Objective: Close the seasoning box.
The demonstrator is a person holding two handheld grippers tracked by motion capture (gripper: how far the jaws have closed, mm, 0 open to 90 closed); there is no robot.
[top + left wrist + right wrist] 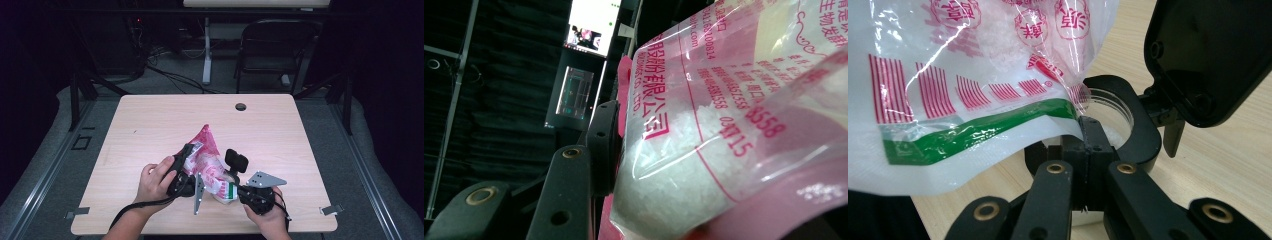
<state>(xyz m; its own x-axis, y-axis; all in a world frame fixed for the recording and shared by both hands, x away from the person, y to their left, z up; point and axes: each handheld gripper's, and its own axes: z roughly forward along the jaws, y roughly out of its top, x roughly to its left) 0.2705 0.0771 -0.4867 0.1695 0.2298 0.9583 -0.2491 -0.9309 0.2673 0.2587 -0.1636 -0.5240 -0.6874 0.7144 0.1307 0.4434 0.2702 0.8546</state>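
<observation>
- The table (150, 120) carries the work near its front edge, where the person's two hands meet.
- The bag (205, 157), pink-and-clear plastic with white granules inside, is held up off the table and tilted, its pink top corner pointing away and its lower end dipping toward the container; I judge it is tipped so to pour.
- The left gripper (182, 167) clasps the bag from the left side; in the left gripper view a black jaw presses flat against the film, so it has the bag clamped.
- The right gripper (1087, 150) is clenched on the black collar of the container (1120, 107), a small clear jar with its hinged black lid (1208, 55) flipped open, steadying it under the bag.
- Hidden: the bag covers much of the jar mouth, so whether granules are falling cannot be told; a little white shows inside.
- The bag's opening is out of sight, and the left gripper's second jaw is behind the film.
</observation>
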